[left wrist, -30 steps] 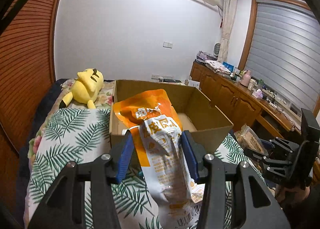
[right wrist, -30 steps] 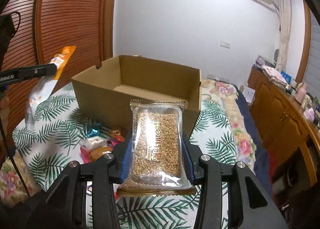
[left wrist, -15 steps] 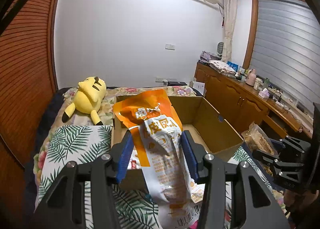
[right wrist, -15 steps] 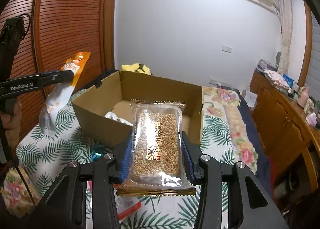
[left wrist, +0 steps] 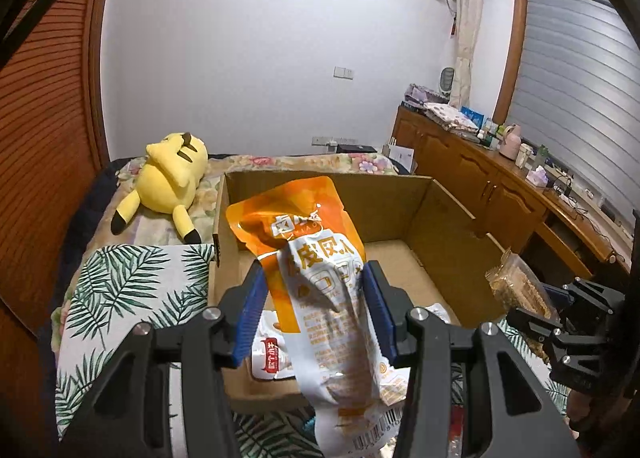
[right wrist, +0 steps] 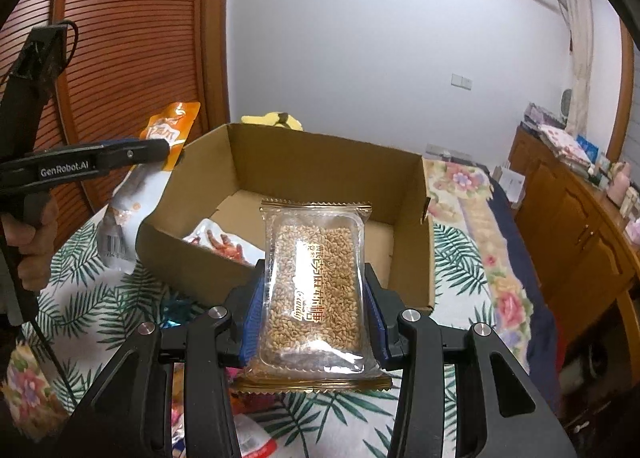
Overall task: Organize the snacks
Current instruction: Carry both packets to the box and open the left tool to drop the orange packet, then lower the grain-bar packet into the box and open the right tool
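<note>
crinkled orange pouch [left wrist: 320, 286] clamped in left gripper [left wrist: 316, 310]; right gripper [right wrist: 314, 310] grasping clear sesame pack [right wrist: 316, 290] over cardboard box [right wrist: 320, 162].

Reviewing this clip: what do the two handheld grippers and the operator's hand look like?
Both grippers, left and right, have matte black angular linkage arms, silver pivot screws and blue finger pads. The right wrist view shows white "GenRobot.AI" lettering on the left gripper's side, a thin black cable above it, and a bare hand on its handle.
</note>
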Available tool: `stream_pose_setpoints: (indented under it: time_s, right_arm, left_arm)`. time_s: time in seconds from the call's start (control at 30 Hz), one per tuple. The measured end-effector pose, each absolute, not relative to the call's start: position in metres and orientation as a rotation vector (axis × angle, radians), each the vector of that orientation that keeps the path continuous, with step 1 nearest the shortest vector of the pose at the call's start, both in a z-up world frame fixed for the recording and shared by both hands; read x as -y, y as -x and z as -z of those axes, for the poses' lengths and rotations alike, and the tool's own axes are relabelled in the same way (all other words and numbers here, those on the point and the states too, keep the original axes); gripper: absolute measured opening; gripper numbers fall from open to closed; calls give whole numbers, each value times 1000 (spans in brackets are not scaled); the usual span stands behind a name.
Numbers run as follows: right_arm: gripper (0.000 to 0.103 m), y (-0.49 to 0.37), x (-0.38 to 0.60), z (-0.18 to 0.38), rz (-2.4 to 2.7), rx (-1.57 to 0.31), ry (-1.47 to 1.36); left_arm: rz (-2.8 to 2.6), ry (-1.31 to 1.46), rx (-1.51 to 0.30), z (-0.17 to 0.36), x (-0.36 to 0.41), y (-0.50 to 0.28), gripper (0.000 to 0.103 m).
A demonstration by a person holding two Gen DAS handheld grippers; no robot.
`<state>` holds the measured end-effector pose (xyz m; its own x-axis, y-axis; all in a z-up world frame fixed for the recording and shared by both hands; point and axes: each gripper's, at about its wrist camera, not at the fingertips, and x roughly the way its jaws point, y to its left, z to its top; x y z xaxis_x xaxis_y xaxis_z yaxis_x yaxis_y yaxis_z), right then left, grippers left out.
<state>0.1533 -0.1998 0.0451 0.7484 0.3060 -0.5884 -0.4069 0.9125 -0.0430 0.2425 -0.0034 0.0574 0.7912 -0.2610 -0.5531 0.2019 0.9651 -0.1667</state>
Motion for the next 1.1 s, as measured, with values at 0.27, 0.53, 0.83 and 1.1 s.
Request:
stream_pose_setpoints:
  time_s: [0.27, 0.53, 0.83, 1.1]
  right_arm:
    - [44, -178, 194, -44, -397, -608, 164]
    - [44, -188, 178, -48, -403, -609, 192]
    - [44, -191, 175, -47, -399, -615, 193]
    - [48, -201, 172, -45, -392, -629, 214]
  left_arm:
    - [260, 104, -629, -49, 6, -266, 42]
    - [281, 78, -634, -48, 10, -269, 41]
    - [286, 74, -637, -46, 8, -265, 42]
    - [265, 57, -638, -41, 11, -261, 55]
